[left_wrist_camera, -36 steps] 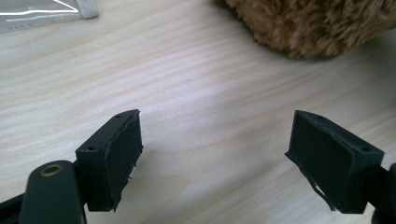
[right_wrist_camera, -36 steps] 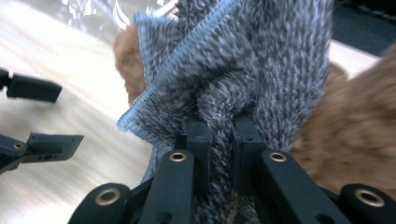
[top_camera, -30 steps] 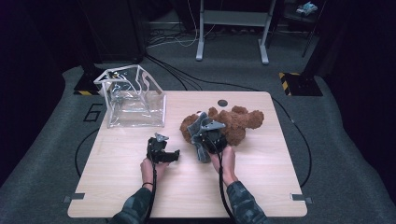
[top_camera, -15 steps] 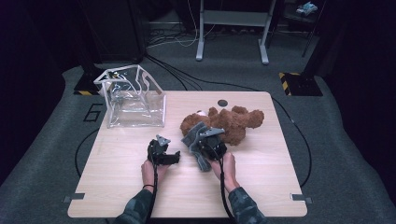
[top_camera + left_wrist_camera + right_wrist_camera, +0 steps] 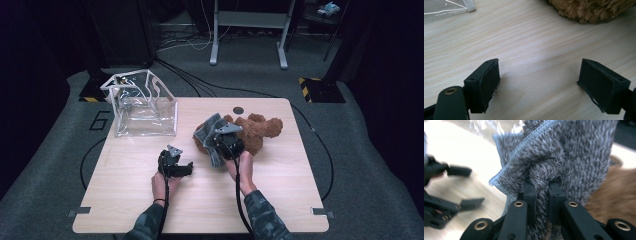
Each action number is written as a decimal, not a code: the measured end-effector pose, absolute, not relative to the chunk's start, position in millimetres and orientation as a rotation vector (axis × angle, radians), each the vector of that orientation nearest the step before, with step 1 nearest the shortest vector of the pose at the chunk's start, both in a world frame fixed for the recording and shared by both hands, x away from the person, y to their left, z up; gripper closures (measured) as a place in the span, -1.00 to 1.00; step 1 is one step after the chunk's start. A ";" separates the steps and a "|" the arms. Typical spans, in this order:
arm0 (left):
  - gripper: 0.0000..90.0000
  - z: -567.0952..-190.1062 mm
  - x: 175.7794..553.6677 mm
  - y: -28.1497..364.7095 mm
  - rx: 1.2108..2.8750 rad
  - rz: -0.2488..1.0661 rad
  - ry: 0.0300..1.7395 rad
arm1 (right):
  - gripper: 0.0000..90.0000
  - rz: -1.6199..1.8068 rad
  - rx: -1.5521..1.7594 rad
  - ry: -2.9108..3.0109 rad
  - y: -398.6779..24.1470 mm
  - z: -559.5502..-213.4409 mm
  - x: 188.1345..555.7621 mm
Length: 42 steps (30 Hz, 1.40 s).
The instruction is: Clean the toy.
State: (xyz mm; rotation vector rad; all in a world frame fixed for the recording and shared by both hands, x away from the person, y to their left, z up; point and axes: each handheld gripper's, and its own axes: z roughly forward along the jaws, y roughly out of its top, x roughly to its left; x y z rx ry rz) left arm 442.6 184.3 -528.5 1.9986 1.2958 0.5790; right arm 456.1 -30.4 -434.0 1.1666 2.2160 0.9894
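Right gripper view: jaws pinched tight on a fold of grey cloth [image 5: 564,152], which blocks most of what's behind.
Right gripper [image 5: 220,145] holds the cloth bunched up off the surface [image 5: 280,200], in front of the brown plush bear [image 5: 257,131]; bear partly hidden by cloth + gripper in high view, blurred at frame edge up close. Left gripper [image 5: 540,82] jaws wide apart, nothing btwn them, low over bare wood; bear's fur cut off at top. Clear plastic box [image 5: 145,107] stands far left, contents hard to make out.

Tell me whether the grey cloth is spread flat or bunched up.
Bunched: the grey cloth is pinched into folds in the shut right gripper, off the table.
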 end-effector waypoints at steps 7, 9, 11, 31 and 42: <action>-0.63 -528.8 442.5 183.7 1.990 0.580 1.299 | 0.78 0.891 1.210 2.353 -21.1 -473.2 456.7; -0.63 -528.8 442.5 183.7 1.991 0.581 1.299 | 0.78 0.867 1.212 2.397 -20.3 -482.2 457.0; -0.63 -528.8 442.4 183.7 1.991 0.581 1.299 | 0.78 0.866 1.222 2.400 -19.9 -484.8 455.6; -0.63 -528.9 442.2 182.9 1.992 0.586 1.292 | 0.76 0.843 1.198 2.223 -44.1 -423.8 451.7; -0.63 -528.9 442.1 182.8 1.993 0.585 1.291 | 0.76 0.853 1.275 2.080 -79.3 -400.9 457.1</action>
